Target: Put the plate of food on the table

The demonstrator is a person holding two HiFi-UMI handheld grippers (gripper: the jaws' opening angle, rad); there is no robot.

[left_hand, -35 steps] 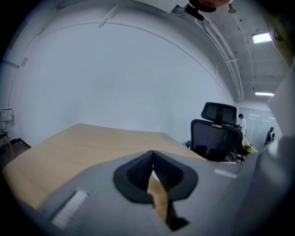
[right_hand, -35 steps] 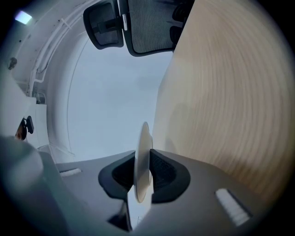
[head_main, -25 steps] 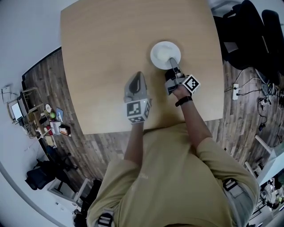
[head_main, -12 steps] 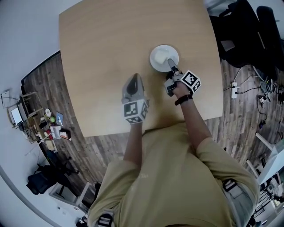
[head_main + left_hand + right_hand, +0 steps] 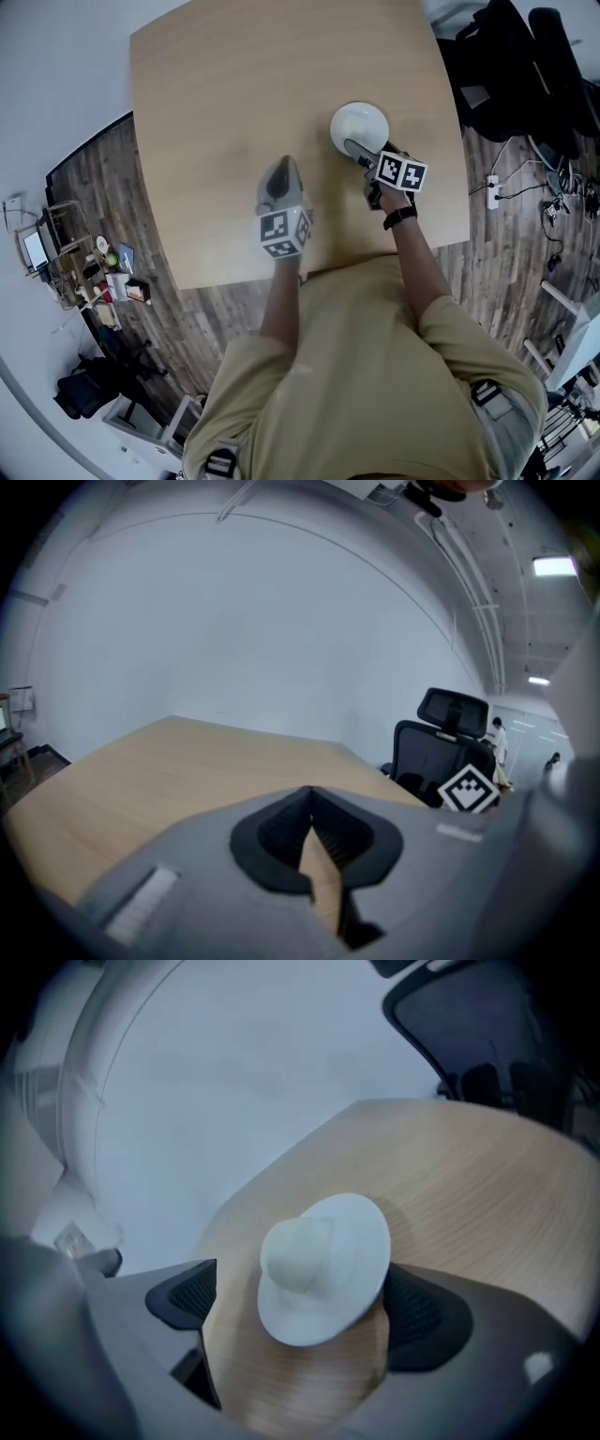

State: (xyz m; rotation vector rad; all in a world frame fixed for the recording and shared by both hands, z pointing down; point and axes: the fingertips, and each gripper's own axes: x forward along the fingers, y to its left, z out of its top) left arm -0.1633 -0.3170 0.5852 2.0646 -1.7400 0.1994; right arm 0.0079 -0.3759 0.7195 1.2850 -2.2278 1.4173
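The person wears a tan shirt (image 5: 347, 375) and reaches both forearms over the near edge of a pale wooden table (image 5: 216, 112). A dark band (image 5: 397, 217) circles the right wrist.

The left gripper (image 5: 284, 169) hangs over the near middle of the tabletop. Its own view shows the left gripper (image 5: 310, 799) with its two dark pads pressed together at the tips and nothing between them. Only a sliver of the table (image 5: 141, 780) shows through the gap lower down.

To its right and a little farther out, the right gripper (image 5: 361, 152) points at a white plate (image 5: 359, 124). The plate lies flat on the table, toward the right side, and one grey finger (image 5: 352, 146) reaches its near rim. From that gripper's view, the right gripper (image 5: 305, 1299) has its jaws spread wide. The plate (image 5: 352, 1241) sits between and just beyond the two dark pads, overlapping the right-hand one. I cannot tell whether that pad touches the rim. A pale rounded lump of food (image 5: 298, 1252) sits on the plate, left of centre.

Beyond the table's right edge stand black office chairs (image 5: 511, 66) on a dark plank floor (image 5: 94, 178), with a plain pale wall (image 5: 234, 630) behind.
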